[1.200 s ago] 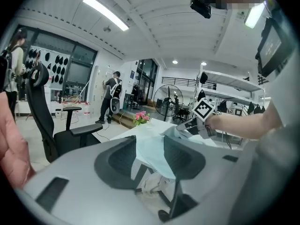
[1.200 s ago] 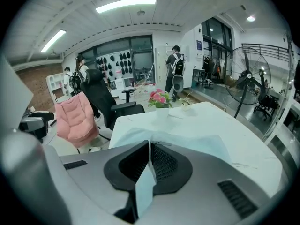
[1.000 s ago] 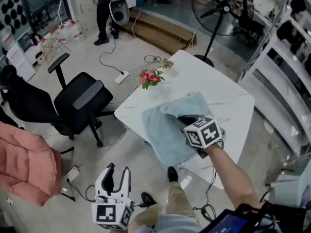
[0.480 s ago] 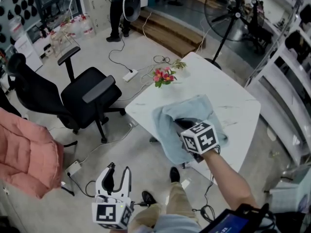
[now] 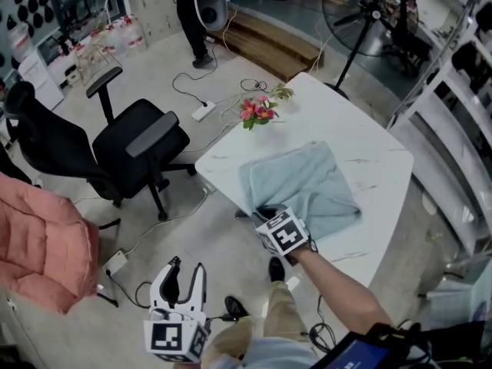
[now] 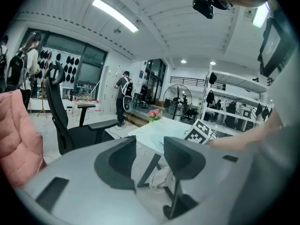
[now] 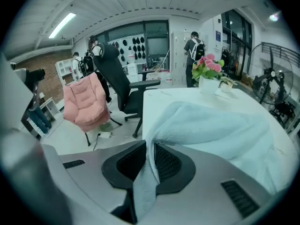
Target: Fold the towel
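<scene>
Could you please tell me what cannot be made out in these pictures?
- Head view: the right gripper: jaws hidden under its cube; its own view shows them on the towel, just eased open a little.
- Head view: the towel's near corner, covered by that gripper.
- Left gripper view: the towel's lie, seen edge-on, partly behind the left gripper.
- Right gripper view: the table, its near edge behind that gripper.

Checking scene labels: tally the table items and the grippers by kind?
Towel: 1
Flowers: 1
Grippers: 2 (left gripper open, empty; right gripper jaws just opening, towel between them)
Total: 4
</scene>
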Tool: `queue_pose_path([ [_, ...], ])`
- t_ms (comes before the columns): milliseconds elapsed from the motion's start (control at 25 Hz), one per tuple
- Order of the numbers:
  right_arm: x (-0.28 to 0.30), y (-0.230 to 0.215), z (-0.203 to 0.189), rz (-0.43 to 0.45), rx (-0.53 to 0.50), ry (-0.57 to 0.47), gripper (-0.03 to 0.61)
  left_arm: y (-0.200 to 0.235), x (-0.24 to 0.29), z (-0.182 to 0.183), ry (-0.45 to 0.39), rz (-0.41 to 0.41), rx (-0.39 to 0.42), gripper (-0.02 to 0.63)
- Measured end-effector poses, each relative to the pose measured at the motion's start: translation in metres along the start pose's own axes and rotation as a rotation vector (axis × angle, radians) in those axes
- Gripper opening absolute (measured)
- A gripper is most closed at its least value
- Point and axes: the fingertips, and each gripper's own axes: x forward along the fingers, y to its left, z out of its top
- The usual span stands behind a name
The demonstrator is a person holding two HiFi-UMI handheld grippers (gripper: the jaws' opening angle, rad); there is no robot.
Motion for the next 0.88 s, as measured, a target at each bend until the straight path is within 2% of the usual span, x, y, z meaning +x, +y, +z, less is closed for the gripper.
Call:
queue_pose_path([
  [80,-0.002,0.011,0.002,0.045,-0.006,-0.009,0.087,-0.002,0.001,-0.004,0.021,-0.003,-0.008,0.186],
  [160,-0.02,0.021,0.015,0.098,-0.024,-0.038,0.15,-0.008,0.004,0.0,0.029,-0.01,-0.011,0.186],
  [360,-0.093,0.013,0.048,0.197,-0.043,-0.185,0.156,-0.025,0.019,0.012,0.003,-0.056,0.01,0.186],
  [520,-0.138,-0.008,0.042,0.232,-0.044,-0.231,0.156,-0.041,0.029,0.011,0.008,-0.1,0.007,0.186],
  [640,-0.149,-0.018,0.021,0.215,-0.112,-0.201,0.156,-0.049,0.033,0.001,0.027,-0.135,0.018,0.186],
  [800,-0.128,-0.018,-0.026,0.157,-0.308,-0.075,0.156,-0.056,0.037,-0.004,0.05,-0.146,0.025,0.186],
  [880,-0.111,-0.024,-0.044,0.122,-0.37,-0.023,0.156,-0.058,0.038,-0.006,0.065,-0.148,0.031,0.186],
])
